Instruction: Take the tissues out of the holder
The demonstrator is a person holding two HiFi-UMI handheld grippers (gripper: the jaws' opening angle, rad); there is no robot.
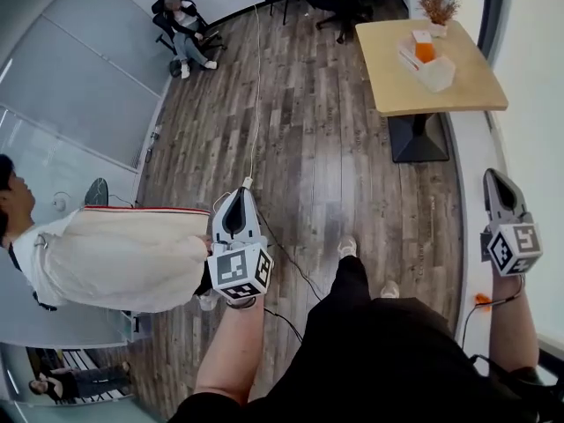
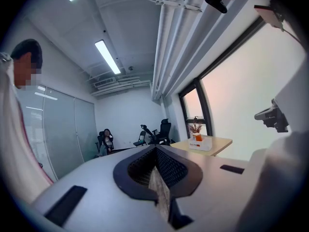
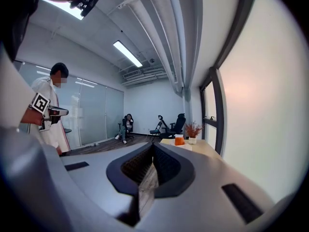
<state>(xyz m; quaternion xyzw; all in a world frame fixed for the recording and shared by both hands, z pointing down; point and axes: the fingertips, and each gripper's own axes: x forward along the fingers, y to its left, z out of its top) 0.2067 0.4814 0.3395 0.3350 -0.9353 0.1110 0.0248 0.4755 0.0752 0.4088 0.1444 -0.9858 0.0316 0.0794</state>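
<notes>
Dark trousers (image 1: 379,355) fill the bottom of the head view, with both tools carried out in front of them. Neither the left gripper (image 1: 238,203) nor the right gripper (image 1: 499,183) is near any object; only wood-plank floor (image 1: 326,148) lies beyond their tips. The light wooden table (image 1: 397,82) stands well ahead of both sets of jaws. On it sits the white box-shaped tissue holder (image 1: 432,69) with the orange tissues (image 1: 425,51) sticking up from it, just beside a small potted plant with reddish dried stems (image 1: 437,9). I judge this to be the approach, so nothing is being gripped.

From the left gripper view, the jaws are pressed together with nothing between them. The holder (image 2: 202,142) is far beyond the tips and off to their right, so I would swing that way.

From the right gripper view, the jaws are likewise closed and empty. The holder (image 3: 182,142) lies far ahead, slightly right of their line, with the tissues (image 3: 179,140) untouched. Both pairs must open before reaching in.
</notes>
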